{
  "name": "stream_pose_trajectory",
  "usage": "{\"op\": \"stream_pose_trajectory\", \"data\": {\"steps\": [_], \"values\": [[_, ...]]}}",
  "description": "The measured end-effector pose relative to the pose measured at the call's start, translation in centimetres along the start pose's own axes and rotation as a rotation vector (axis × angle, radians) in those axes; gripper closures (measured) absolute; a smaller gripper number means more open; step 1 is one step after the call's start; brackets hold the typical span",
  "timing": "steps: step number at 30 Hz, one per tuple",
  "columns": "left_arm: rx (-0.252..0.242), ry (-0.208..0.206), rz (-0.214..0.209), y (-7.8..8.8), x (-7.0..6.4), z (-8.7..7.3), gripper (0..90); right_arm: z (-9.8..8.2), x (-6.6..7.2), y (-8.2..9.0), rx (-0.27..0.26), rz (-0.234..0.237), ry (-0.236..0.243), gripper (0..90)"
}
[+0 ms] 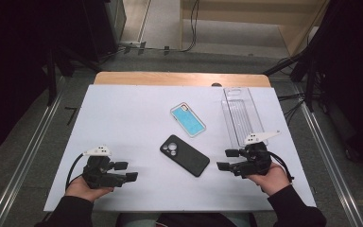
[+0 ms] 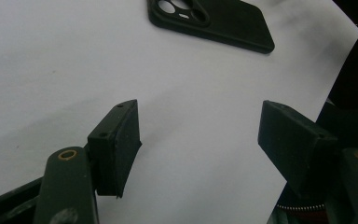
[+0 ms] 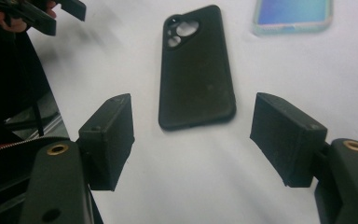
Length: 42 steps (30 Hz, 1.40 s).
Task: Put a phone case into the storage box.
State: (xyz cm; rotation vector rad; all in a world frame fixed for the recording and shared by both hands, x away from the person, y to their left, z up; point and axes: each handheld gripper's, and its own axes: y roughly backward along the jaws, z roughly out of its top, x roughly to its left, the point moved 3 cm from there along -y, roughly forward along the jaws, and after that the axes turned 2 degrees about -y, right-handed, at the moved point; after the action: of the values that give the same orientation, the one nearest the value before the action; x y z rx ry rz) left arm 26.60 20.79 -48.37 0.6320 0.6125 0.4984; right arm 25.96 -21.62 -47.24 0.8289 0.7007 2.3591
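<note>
The black phone lies camera-side up near the middle of the white worktop, skewed to the worktop's edges, with its lens end toward the far left. The right gripper sits just to its right, aimed at it; in the right gripper view the phone lies ahead of and between the two fingers, which stand wide apart with nothing between them. The left gripper rests near the front left, well apart from the phone, its fingers also spread and empty. A second phone in a pale blue case lies screen-up beyond the black one, and a clear tray runs along the far right of the worktop. The step in hand looks like a reach for the black phone with the right gripper. To do it well, the person would probably line the fingers up across the phone's short width, not its length, since the opening seems only a little wider than the body. The gripper should come in low, so the pads meet the thin side walls squarely, and close slowly; a skewed approach could push the phone along the smooth sheet or spin it away from the grip.
</note>
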Motion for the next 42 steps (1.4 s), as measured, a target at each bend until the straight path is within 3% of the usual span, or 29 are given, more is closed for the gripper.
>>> {"op": "stream_pose_trajectory", "data": {"steps": [13,16,20,23,30,42], "values": [[-0.008,-0.004,-0.001,-0.1,-0.1,0.1,29.7,-3.1,-1.1,0.3,0.033,-0.002,-0.063,27.9],[-0.008,-0.005,-0.001,-0.1,-0.1,0.1,29.7,-3.3,-1.2,-0.1,0.055,-0.003,-0.067,27.9],[-0.009,-0.005,0.004,-0.1,-0.1,0.1,29.6,-3.1,-1.1,-0.3,0.041,-0.001,-0.059,27.9],[-0.007,-0.002,0.002,-0.2,0.0,0.1,29.7,-2.4,-0.8,-0.4,0.025,0.004,-0.06,27.6],[-0.014,-0.004,-0.002,-0.2,-0.1,0.2,29.7,0.4,0.2,-1.6,-0.024,-0.006,-0.009,25.0],[-0.01,0.002,0.001,-0.2,-0.1,0.2,29.7,4.4,0.6,-3.3,-0.006,-0.029,0.022,23.9]]}}
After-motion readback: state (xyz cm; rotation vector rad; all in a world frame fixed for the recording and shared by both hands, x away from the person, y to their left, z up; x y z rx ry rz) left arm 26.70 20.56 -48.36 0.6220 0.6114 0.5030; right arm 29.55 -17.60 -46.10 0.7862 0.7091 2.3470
